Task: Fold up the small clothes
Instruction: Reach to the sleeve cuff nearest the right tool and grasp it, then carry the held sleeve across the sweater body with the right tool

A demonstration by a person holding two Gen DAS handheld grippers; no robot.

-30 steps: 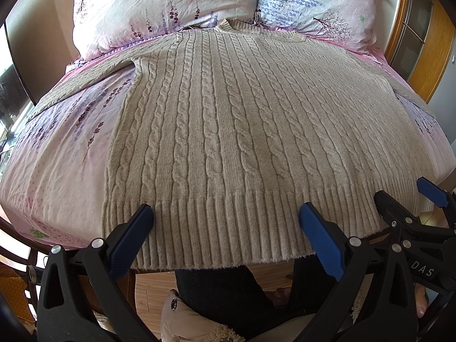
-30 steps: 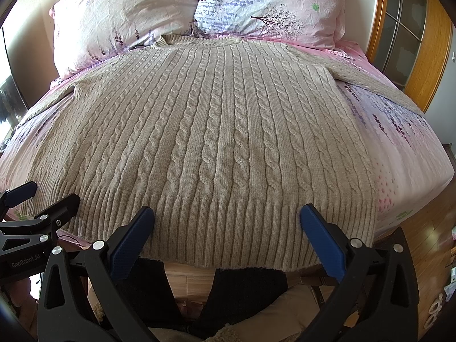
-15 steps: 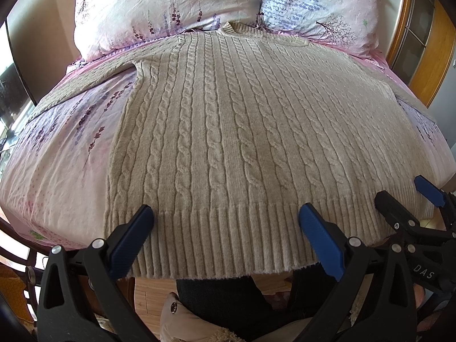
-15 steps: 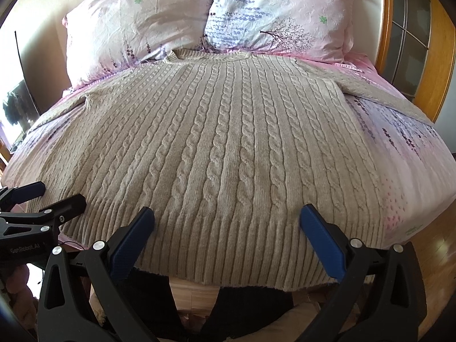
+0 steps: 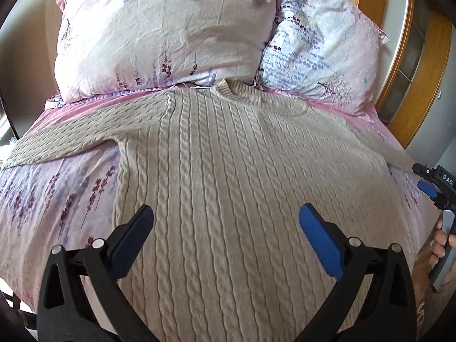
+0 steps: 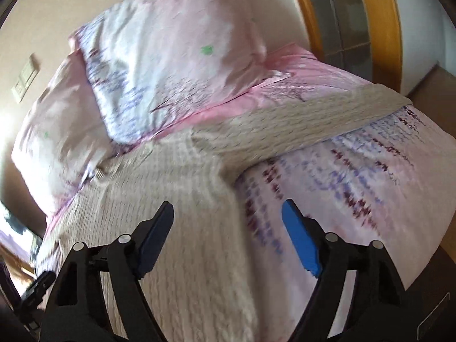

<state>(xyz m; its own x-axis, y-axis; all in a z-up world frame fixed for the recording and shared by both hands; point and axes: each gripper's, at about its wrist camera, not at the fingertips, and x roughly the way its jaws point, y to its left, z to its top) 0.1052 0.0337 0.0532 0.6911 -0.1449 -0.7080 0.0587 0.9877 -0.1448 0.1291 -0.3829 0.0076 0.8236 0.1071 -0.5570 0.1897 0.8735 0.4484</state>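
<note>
- The bed (image 5: 42,199), covered in a pink sheet with purple flower print, fills both views.
- A beige cable-knit sweater (image 5: 242,185) lies flat and face up on the bed, its collar at the head end touching the pillows, its body running down the middle of the sheet toward the cameras.
- Two flowered pillows sit side by side at the head: a pink pillow (image 5: 159,28) on the left and a paler, blue-printed pillow (image 5: 322,48) on the right in the left wrist view.
- One sleeve (image 5: 65,139) stretches out sideways over the sheet in the left wrist view; the other sleeve (image 6: 299,128) does the same in the blurred right wrist view.
- The left gripper (image 5: 225,236) hovers above the sweater's body, its blue pads spread wide with nothing between them.
- The right gripper (image 6: 228,233) sits over the sweater's side edge below the armpit, one pad above the knit and one above the sheet, also spread wide and holding nothing.
- A wooden door frame (image 5: 410,65) stands beside the bed.
</note>
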